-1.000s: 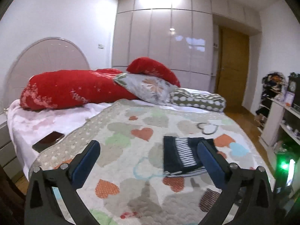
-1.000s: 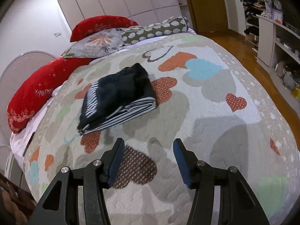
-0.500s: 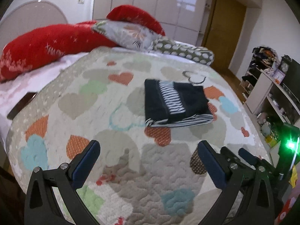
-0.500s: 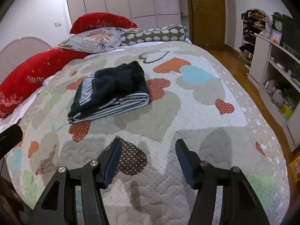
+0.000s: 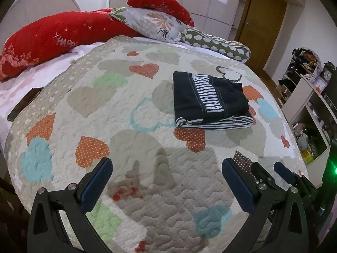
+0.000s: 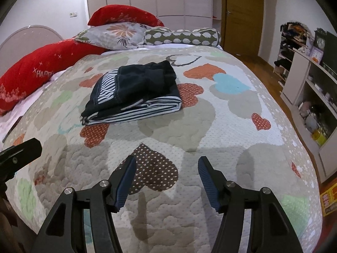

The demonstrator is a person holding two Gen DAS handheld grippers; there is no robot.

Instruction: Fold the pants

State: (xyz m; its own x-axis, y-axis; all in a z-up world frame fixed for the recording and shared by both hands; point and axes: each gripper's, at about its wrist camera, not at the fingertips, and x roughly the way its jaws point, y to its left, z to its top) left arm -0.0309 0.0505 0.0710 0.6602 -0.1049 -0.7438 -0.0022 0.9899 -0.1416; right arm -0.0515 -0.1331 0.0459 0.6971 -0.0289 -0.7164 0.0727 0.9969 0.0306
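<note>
The pants [image 5: 208, 101], dark navy with white stripes, lie folded into a compact rectangle on the heart-patterned quilt [image 5: 126, 139]. They also show in the right wrist view [image 6: 132, 92]. My left gripper [image 5: 167, 179] is open and empty, held above the quilt near the foot of the bed, well short of the pants. My right gripper [image 6: 167, 175] is open and empty, over a brown dotted heart, also short of the pants. The right gripper's fingers [image 5: 282, 170] show at the right of the left wrist view.
Red bolsters [image 5: 52, 40], a floral pillow [image 5: 153, 23] and a dotted bolster [image 5: 219, 44] lie at the head of the bed. A phone [image 5: 23, 103] lies on the white sheet at left. Shelves [image 6: 311, 84] stand right of the bed, beside a wooden door [image 6: 242, 14].
Both grippers have pulled back toward the foot of the bed and tilted down, so the folded pants look farther off. Both stay open and empty.
</note>
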